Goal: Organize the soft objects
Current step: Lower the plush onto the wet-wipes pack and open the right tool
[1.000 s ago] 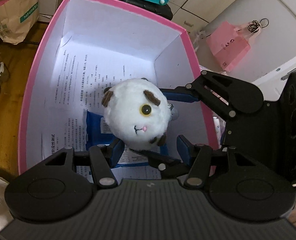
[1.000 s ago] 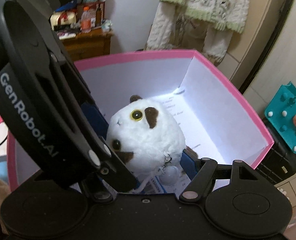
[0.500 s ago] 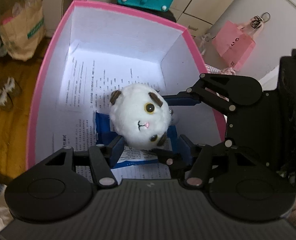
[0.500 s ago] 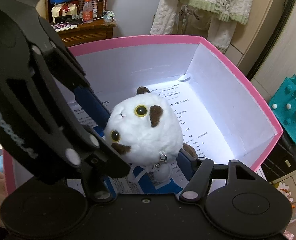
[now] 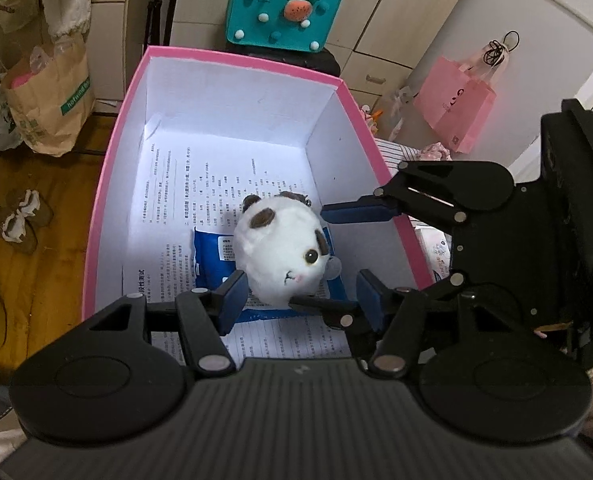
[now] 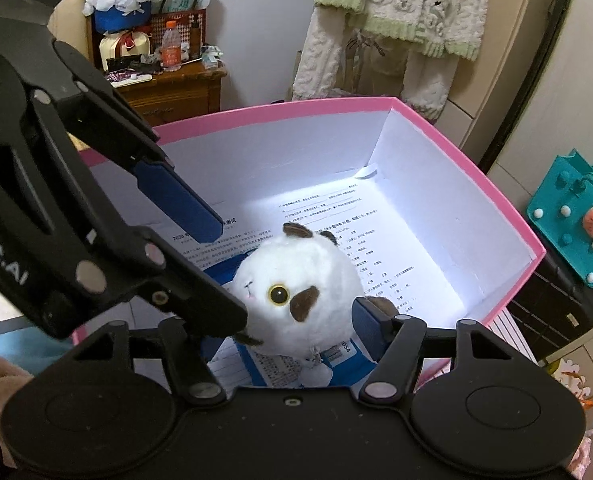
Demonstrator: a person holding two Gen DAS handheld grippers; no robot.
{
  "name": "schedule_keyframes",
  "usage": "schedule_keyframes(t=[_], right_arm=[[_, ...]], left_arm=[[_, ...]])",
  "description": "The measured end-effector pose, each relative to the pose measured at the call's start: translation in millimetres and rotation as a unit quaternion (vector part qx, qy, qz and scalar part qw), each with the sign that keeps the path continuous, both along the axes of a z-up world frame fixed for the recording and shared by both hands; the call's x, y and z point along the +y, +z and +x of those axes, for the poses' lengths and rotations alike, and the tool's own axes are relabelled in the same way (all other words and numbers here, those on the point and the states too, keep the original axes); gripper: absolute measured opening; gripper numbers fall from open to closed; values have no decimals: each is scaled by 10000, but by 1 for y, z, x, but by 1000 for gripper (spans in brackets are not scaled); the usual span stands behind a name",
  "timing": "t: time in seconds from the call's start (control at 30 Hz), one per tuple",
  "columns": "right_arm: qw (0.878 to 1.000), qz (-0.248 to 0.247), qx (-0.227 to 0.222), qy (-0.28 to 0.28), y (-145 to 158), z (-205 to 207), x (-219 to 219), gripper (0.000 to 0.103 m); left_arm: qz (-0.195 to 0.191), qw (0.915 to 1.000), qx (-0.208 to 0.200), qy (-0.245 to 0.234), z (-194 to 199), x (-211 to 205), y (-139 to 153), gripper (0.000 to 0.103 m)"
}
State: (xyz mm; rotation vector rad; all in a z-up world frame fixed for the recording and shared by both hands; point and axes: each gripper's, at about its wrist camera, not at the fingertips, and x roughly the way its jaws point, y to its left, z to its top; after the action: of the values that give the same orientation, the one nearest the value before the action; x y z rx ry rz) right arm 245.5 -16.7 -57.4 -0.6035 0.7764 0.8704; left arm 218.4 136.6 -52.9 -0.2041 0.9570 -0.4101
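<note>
A round white plush cat [image 5: 280, 248] with brown patches sits on a blue packet [image 5: 212, 256] inside the pink box [image 5: 224, 92], which is lined with printed sheets [image 5: 168, 208]. My right gripper [image 5: 308, 258] reaches in from the right and is shut on the plush, one finger on each side. In the right wrist view the plush [image 6: 296, 276] fills the right gripper [image 6: 292, 332], whose right pad [image 6: 366, 328] presses its side. My left gripper [image 5: 300, 300] is open and just short of the plush. In the right wrist view the left gripper [image 6: 228, 278] hides the right gripper's left finger.
Behind the box a teal felt bag [image 5: 282, 12] rests on a black case. A pink bag [image 5: 456, 108] hangs at the right. On the wooden floor at the left are a brown paper bag [image 5: 48, 92] and slippers [image 5: 16, 220]. A wooden nightstand [image 6: 168, 84] stands beyond.
My left gripper has drawn back and upward from the plush, so more of the box shows. The plush has rolled, its face turning downward, and sits lower between the right gripper's fingers.
</note>
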Motion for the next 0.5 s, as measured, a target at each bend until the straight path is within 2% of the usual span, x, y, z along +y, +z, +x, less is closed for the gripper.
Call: schedule_keyframes(t=[0.23, 0.5], right_arm=[[9997, 50, -208, -111, 10, -16, -8, 68], [9976, 544, -118, -406, 46, -37, -38, 68]], left_arm=[[127, 9997, -182, 91, -16, 0, 14, 58], [505, 9977, -458, -23, -43, -2, 50, 60]])
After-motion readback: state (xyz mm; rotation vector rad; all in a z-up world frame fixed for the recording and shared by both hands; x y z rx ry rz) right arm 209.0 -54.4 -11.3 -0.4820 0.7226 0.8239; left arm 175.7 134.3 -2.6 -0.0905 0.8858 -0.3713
